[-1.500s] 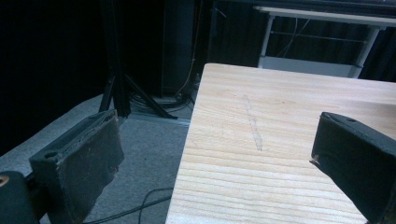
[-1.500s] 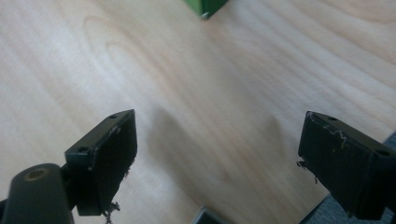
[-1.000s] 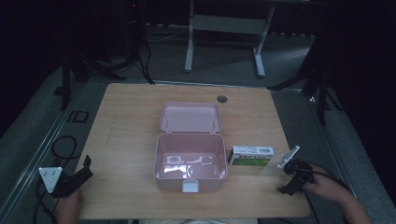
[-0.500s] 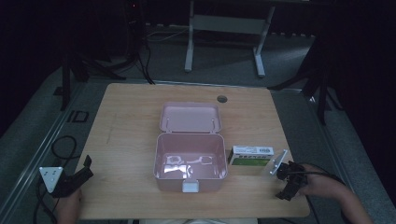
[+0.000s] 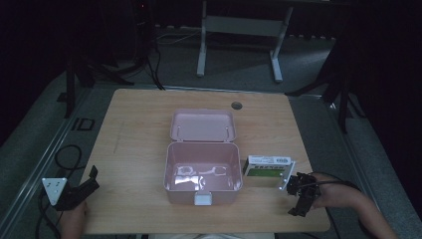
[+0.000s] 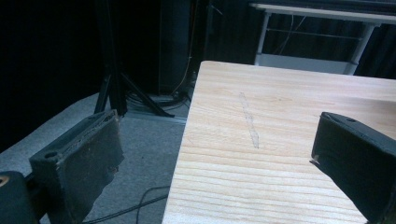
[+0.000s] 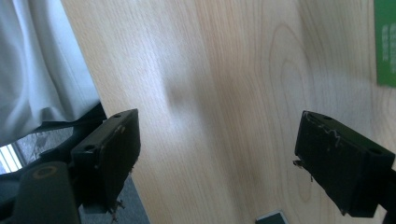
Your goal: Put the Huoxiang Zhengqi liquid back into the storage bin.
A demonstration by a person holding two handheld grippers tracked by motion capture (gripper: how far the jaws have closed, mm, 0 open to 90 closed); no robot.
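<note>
An open pink box (image 5: 203,172) sits mid-table, its lid (image 5: 203,125) folded back flat behind it. Pale glints lie on its floor; I cannot tell what they are. A small green and white carton (image 5: 266,167) lies just right of the box. My right gripper (image 5: 300,199) hovers in front of the carton near the table's front edge, open (image 7: 217,158) over bare wood, with the carton's green edge (image 7: 385,42) at the upper right. My left gripper (image 5: 93,180) is at the table's front left corner, open (image 6: 215,158) and holding nothing.
The wooden table (image 5: 134,149) has a round cable hole (image 5: 236,105) at the back. Cables (image 5: 64,154) trail on the floor to the left. A white table frame (image 5: 239,30) stands behind. White clothing (image 7: 37,60) lies past the table's front edge.
My right gripper has moved from right of the carton toward the table's front edge and slightly left, turning as it went. The left gripper has stayed still.
</note>
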